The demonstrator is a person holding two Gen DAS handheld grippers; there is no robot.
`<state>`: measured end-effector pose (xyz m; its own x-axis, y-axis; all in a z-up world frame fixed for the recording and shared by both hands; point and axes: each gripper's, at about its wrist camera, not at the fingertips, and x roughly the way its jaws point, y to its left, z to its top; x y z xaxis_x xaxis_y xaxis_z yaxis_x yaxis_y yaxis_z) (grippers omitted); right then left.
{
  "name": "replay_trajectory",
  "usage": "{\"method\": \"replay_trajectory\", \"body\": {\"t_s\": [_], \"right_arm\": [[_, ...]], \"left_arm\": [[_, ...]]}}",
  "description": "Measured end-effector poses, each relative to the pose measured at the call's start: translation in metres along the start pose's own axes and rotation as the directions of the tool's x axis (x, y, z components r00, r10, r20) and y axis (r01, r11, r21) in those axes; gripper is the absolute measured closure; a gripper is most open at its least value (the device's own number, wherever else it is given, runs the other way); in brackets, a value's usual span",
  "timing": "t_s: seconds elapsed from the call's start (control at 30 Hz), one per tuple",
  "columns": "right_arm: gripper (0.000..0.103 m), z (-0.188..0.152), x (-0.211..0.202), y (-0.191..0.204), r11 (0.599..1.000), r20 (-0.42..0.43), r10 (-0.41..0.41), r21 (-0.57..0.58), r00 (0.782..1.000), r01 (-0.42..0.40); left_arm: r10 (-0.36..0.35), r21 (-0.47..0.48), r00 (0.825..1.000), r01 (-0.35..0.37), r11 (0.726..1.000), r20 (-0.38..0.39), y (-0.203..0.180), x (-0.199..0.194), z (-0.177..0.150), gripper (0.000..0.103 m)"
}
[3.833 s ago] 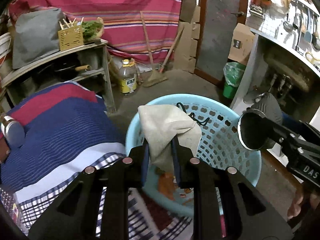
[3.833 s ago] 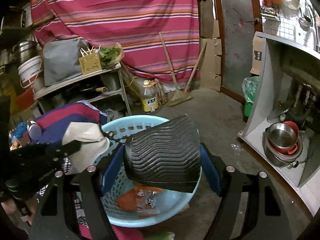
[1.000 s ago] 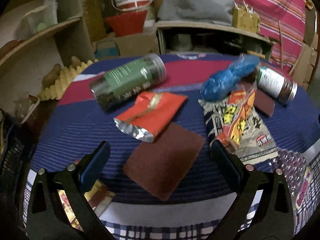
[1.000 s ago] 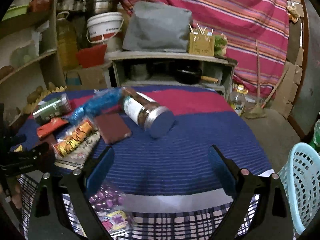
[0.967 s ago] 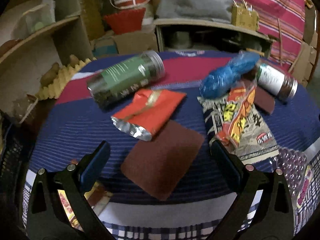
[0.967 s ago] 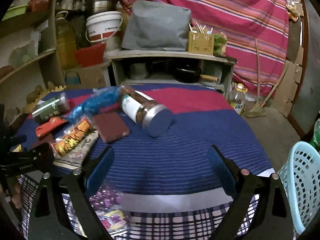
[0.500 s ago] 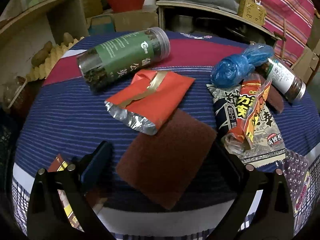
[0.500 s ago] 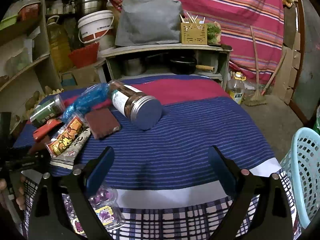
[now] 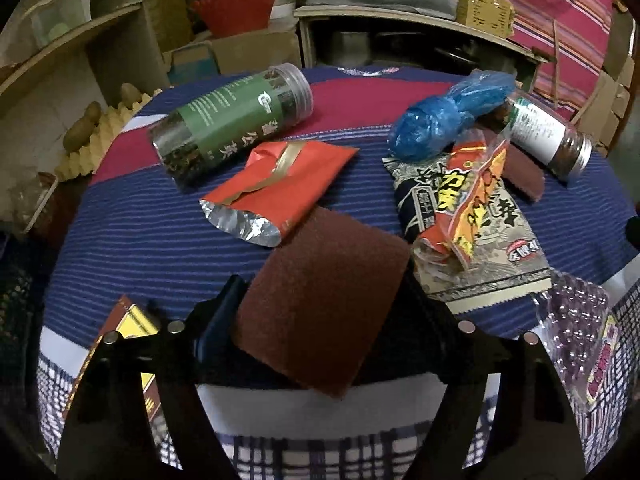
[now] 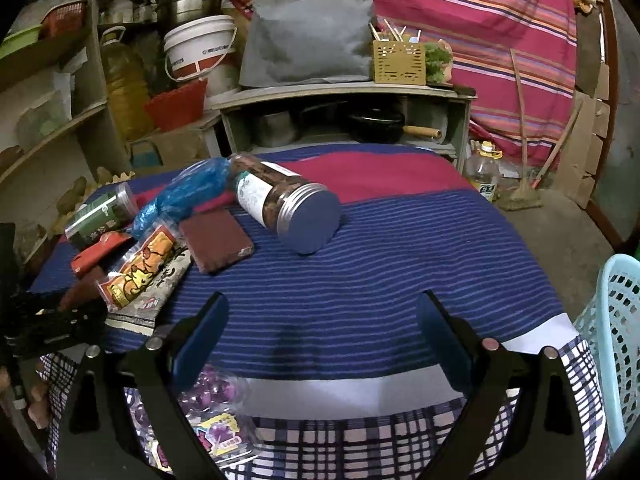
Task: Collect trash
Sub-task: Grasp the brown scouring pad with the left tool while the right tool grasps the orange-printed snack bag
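Pad: our left gripper (image 9: 320,304) has dropped in over the brown scouring pad (image 9: 324,304) since a second ago, jaws closing, pad between them but not pinched yet.
Wrapper: red foil wrapper (image 9: 280,184) hasn't moved, just beyond the pad on the striped surface (image 9: 140,232).
Right side: right gripper (image 10: 322,332) is still wide open, holding nothing.
Basket: blue basket (image 10: 616,332) off the right edge.

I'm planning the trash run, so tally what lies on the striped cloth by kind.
Jars: 2, green-label jar, silver-lid jar
Brown pads: 2
Wrappers and packs: 5
Blue bag: 1
Total: 10
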<state>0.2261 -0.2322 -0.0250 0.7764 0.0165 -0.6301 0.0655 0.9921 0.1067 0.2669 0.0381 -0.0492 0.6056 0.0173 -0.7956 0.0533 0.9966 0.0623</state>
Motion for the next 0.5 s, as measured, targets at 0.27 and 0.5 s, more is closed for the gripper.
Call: {"method": "replay_trajectory", "body": {"t_s": [0.27,0.5], "right_arm": [[0.010,-0.002,-0.005,0.020,0.999,0.004,-0.008,-0.052,1.000,0.008],[0.010,0.000,-0.006,0.056,0.998,0.005,-0.005,-0.066,1.000,0.005]], "left_arm": [[0.007,0.009,0.991,-0.009,1.000,0.135,0.002,-0.055,0.007,0.027],[0.086,-0.037,0.980,-0.080,0.996,0.178,0.047,-0.055,0.015,0.027]]}}
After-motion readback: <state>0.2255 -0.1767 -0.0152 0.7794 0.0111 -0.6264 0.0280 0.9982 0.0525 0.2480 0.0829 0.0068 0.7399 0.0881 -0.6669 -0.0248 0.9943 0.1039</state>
